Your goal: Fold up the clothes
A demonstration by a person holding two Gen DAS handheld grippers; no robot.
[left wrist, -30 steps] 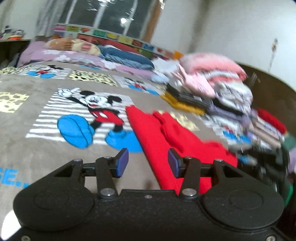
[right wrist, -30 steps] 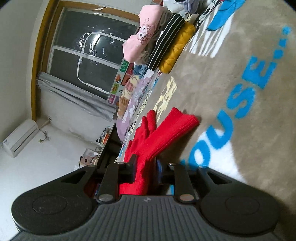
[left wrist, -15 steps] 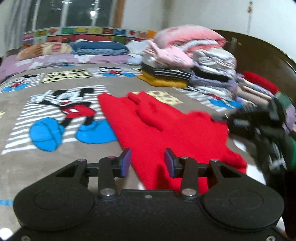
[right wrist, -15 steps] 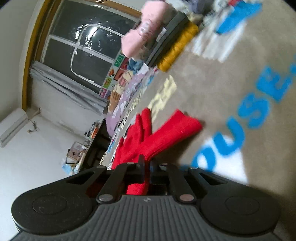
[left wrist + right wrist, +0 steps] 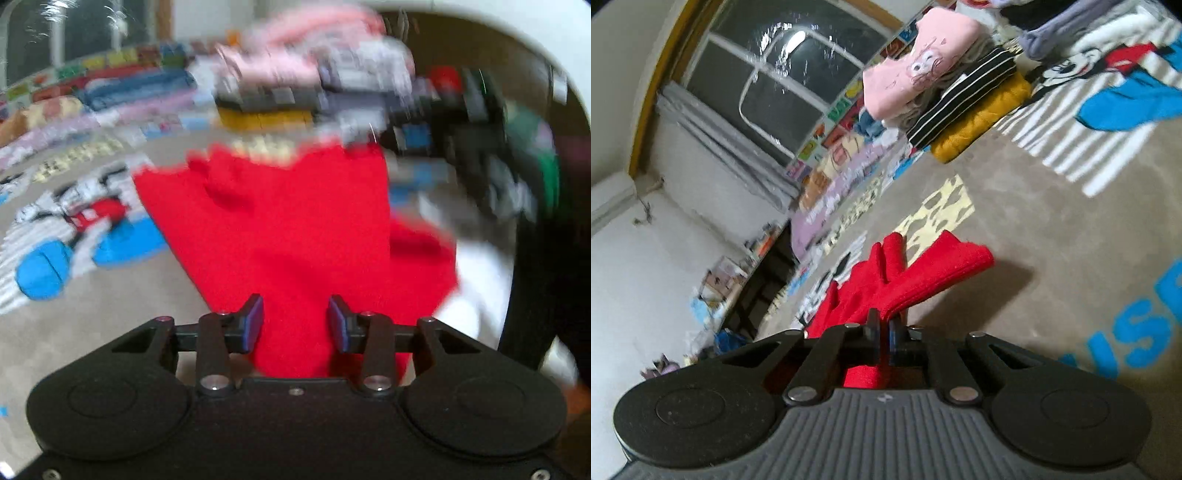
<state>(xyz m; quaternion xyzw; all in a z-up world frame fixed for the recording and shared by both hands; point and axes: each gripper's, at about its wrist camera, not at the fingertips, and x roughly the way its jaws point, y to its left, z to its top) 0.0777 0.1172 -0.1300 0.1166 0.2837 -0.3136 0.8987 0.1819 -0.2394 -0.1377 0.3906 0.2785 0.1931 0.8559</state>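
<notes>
My left gripper has its jaws spread with nothing between them; it hangs over the near edge of the red garment, which lies ahead of it on the cartoon-print blanket. My right gripper has its jaws pressed together, pinching a folded edge of the same red garment, which extends forward from its fingertips. A stack of folded clothes sits well ahead, to the right.
</notes>
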